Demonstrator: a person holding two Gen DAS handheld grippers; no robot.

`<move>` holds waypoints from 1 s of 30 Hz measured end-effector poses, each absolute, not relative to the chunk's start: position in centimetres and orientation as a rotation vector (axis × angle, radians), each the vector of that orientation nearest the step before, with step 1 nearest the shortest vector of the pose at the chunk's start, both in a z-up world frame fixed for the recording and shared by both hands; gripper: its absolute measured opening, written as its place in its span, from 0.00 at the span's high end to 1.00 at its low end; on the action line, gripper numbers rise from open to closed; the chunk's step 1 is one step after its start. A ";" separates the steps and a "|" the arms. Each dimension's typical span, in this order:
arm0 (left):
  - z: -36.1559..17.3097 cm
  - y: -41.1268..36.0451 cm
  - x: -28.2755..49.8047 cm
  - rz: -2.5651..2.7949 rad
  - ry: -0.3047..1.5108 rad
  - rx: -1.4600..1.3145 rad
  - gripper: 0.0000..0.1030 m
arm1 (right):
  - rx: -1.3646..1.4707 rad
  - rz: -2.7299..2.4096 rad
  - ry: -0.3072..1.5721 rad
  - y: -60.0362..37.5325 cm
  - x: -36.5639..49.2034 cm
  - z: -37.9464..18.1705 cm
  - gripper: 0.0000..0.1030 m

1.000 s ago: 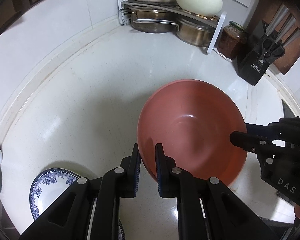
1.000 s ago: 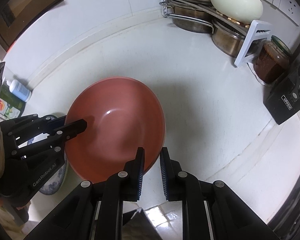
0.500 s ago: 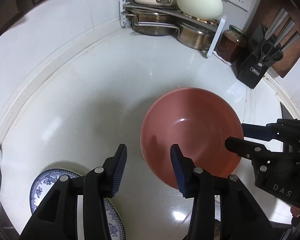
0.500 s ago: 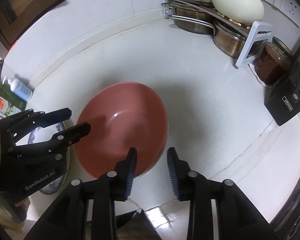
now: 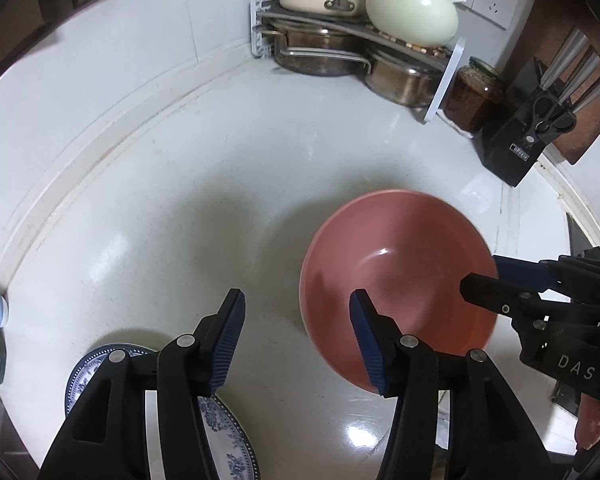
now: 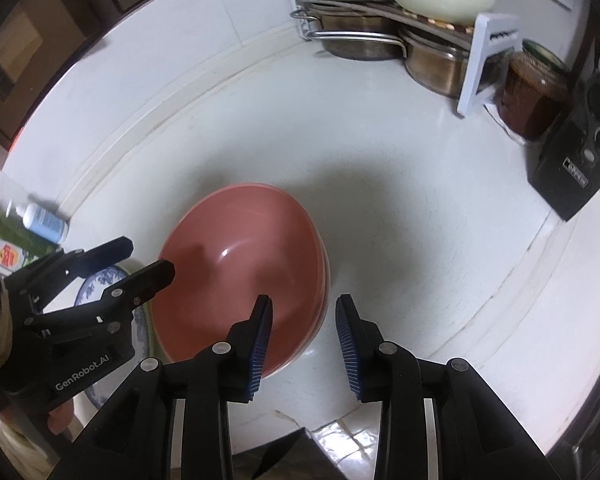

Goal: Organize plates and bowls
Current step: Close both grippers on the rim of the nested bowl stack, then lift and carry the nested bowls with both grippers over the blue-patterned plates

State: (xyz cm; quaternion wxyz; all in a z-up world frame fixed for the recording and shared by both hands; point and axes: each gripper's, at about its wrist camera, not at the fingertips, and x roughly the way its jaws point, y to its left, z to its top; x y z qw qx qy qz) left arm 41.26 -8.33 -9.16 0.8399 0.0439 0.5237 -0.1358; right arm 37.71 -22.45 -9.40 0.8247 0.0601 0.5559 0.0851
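Pink bowl (image 5: 396, 276) sits on counter (image 5: 220, 184). L gripper (image 5: 298, 340) & R gripper (image 6: 303, 340) both wide apart, holding nothing. Blue plate (image 5: 224, 432) left of bowl.

So the bowl (image 5: 396, 280) sits on the countertop (image 5: 180, 184), roughly mid-counter. From the right wrist view it looks like it's nested on another bowl, rims stacked. The patterned plate (image 5: 224, 432) lies on the counter to the bowl's left, partly under the left gripper (image 5: 296, 340). That one hangs between plate and bowl, one finger over the bowl's near rim. The right gripper (image 6: 302, 340) is over the bowl's other edge. Back corner has a rack (image 5: 440, 80) with pots under it and a casserole (image 5: 412, 16) on top. A jar (image 5: 476, 96) stands just right of the rack, then the knife block (image 5: 528, 140). Bottles (image 6: 44, 220) are at the far left edge.
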 end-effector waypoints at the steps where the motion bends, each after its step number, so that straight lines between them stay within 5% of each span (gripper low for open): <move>1: -9.4 -8.3 41.4 -0.289 1.116 0.089 0.48 | 0.140 0.178 1.186 -22.6 37.9 -9.6 0.67; 14: -12.6 -8.4 43.6 -0.314 1.269 0.004 0.49 | 0.316 0.158 1.297 -22.9 39.4 -13.3 0.67; 19: -13.3 -8.8 43.9 -0.332 1.329 -0.009 0.60 | 0.337 0.152 1.348 -22.8 39.7 -14.5 0.67; 30: -13.6 -9.7 43.9 -0.393 1.411 -0.071 0.66 | 0.317 0.140 1.352 -21.9 39.7 -14.7 0.67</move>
